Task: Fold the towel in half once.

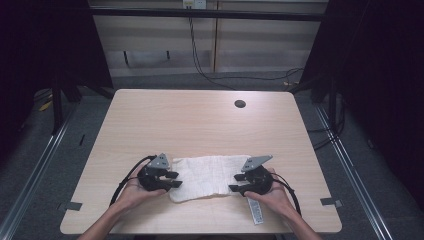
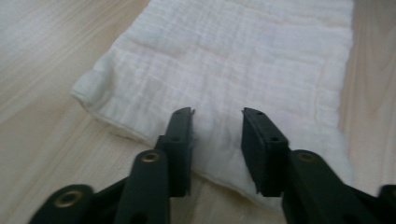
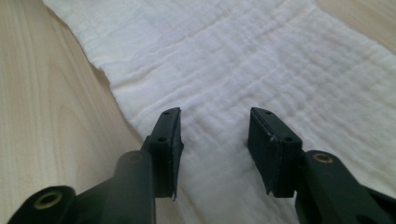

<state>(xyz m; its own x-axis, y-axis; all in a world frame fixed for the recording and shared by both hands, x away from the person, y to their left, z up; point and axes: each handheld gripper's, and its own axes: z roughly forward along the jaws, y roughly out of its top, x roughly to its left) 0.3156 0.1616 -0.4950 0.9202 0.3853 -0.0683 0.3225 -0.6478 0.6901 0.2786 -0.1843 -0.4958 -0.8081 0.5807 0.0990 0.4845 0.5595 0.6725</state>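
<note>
A white cloth (image 1: pixel 210 177) lies flat on the tabletop (image 1: pixel 200 125), folded into a strip near the person's edge. The left gripper (image 1: pixel 172 179) sits at the cloth's left end and the right gripper (image 1: pixel 236 182) at its right end.

The main risk, as I judge it, is a bad pinch: if the jaws close while riding on top of the cloth, they may catch only the upper layer, or bunch the fabric, and the fold would come apart or skew when lifted. Uneven pulls from the two ends could also drag the cloth toward the tabletop's near edge.

In the left gripper view the jaws stand spread, a gap between them, their tips over the cloth's near hem with nothing pinched. In the right gripper view the jaws are spread wider, hovering over the cloth close to its long edge, also holding nothing. A small white strip (image 1: pixel 255 210) lies beside the cloth, under the right hand (image 1: pixel 270 197)
</note>
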